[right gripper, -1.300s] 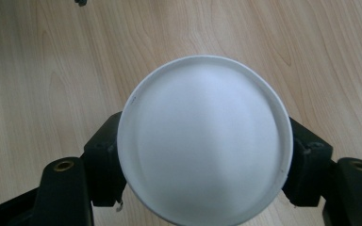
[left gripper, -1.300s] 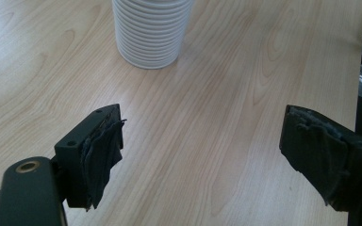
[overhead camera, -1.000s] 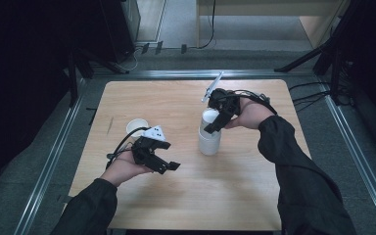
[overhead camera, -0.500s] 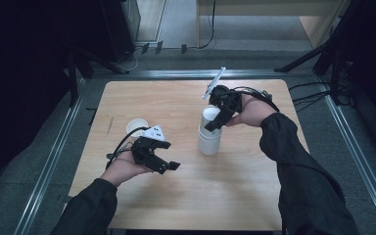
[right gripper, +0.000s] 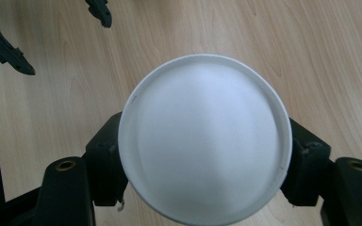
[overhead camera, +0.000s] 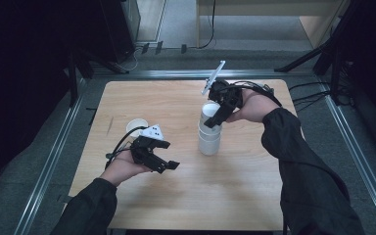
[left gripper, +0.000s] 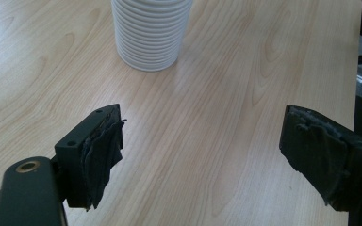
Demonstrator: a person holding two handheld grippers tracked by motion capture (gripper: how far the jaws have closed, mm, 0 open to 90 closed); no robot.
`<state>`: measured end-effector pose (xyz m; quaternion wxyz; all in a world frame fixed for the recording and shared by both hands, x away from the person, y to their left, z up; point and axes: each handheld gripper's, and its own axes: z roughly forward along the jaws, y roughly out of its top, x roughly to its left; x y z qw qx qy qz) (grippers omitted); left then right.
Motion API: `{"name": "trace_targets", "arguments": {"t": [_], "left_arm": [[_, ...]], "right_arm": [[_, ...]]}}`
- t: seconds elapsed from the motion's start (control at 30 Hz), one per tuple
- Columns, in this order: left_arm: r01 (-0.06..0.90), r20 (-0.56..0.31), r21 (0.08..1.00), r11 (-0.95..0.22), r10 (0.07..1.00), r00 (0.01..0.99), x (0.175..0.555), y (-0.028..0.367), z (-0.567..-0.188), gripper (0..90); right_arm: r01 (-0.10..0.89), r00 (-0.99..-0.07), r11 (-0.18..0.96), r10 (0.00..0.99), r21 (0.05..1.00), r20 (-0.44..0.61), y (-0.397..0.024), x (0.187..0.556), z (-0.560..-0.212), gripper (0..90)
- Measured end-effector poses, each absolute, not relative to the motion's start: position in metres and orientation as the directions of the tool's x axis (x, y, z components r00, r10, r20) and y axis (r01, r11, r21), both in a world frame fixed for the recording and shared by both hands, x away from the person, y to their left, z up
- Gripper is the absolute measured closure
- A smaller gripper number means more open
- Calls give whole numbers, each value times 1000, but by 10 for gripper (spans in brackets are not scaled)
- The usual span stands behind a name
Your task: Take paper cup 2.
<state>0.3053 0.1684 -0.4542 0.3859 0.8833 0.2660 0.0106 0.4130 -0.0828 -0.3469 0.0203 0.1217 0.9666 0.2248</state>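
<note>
A stack of white ribbed paper cups [overhead camera: 209, 143] stands right of the table's middle. My right gripper [overhead camera: 215, 117] comes down from the far side and is shut on the top cup [overhead camera: 210, 110], which sits raised partway out of the stack. In the right gripper view the cup's round mouth [right gripper: 205, 141] is seen from above, with a black pad [right gripper: 104, 162] pressing on each side. My left gripper [overhead camera: 168, 154] is open and hovers left of the stack. Its jaws stand wide apart [left gripper: 202, 155], with the stack's ribbed base [left gripper: 151, 33] ahead.
A single white cup [overhead camera: 135, 126] stands on the wooden table [overhead camera: 254, 196] just behind my left hand. Metal rails run along the table's sides and far edge. Cables trail off the far right corner. A dark stand leg is at the far left.
My right gripper has risen a little with the top cup, drawing it partway up out of the stack. The left gripper has stayed where it was.
</note>
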Motion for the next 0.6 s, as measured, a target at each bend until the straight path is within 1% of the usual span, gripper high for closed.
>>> {"name": "trace_targets", "arguments": {"t": [0.27,0.43,0.6], "left_arm": [[461,-181,682,-568,479,859,306,169,-455,142],[461,-183,684,-566,478,859,306,169,-455,142],[466,-191,691,-552,483,855,307,171,-454,142]], "right_arm": [[223,-970,868,244,445,9,-83,410,-331,312],[216,-970,860,243,462,2,-86,404,-311,314],[187,-975,863,222,469,-19,-89,396,-292,314]]}}
